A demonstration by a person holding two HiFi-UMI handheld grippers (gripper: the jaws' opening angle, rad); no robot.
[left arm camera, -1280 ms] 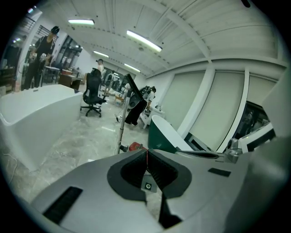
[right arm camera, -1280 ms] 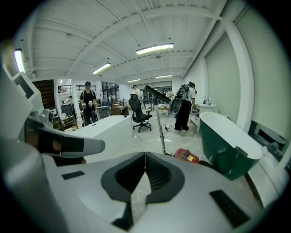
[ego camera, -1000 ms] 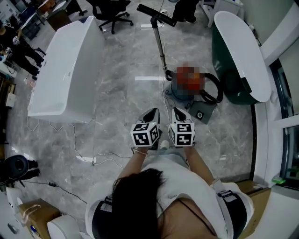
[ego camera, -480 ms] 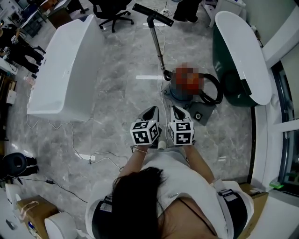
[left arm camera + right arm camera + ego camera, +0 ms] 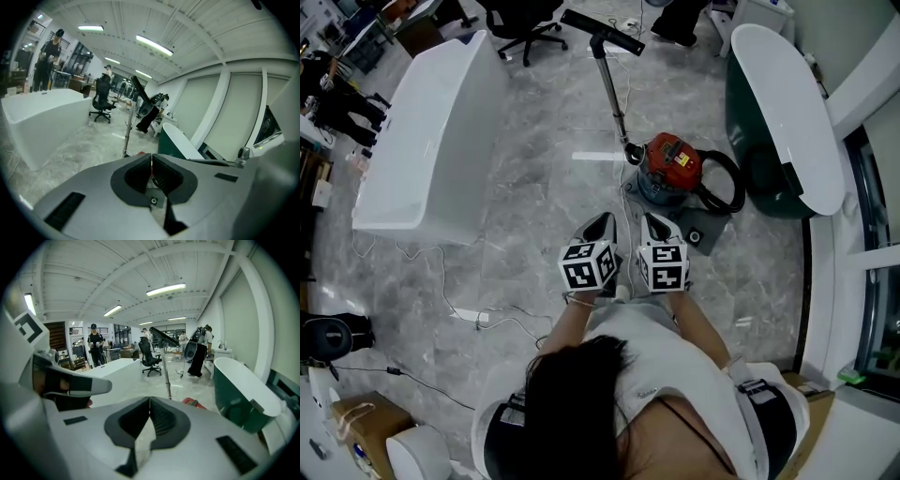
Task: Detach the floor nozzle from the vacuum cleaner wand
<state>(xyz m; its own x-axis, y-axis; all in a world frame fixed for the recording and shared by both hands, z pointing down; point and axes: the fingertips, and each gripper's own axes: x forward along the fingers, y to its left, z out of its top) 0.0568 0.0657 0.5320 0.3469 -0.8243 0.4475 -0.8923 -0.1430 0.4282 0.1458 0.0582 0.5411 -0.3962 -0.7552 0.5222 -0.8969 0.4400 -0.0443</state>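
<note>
The left gripper and right gripper are both closed on nothing, side by side, well short of the vacuum. The nozzle tops the upright wand. It is probably stiff, light plastic on a slick tube, so clamp the wand just below the joint and pull the nozzle by its neck.

Black floor nozzle attached atop upright metal wand, beside red vacuum canister.
</note>
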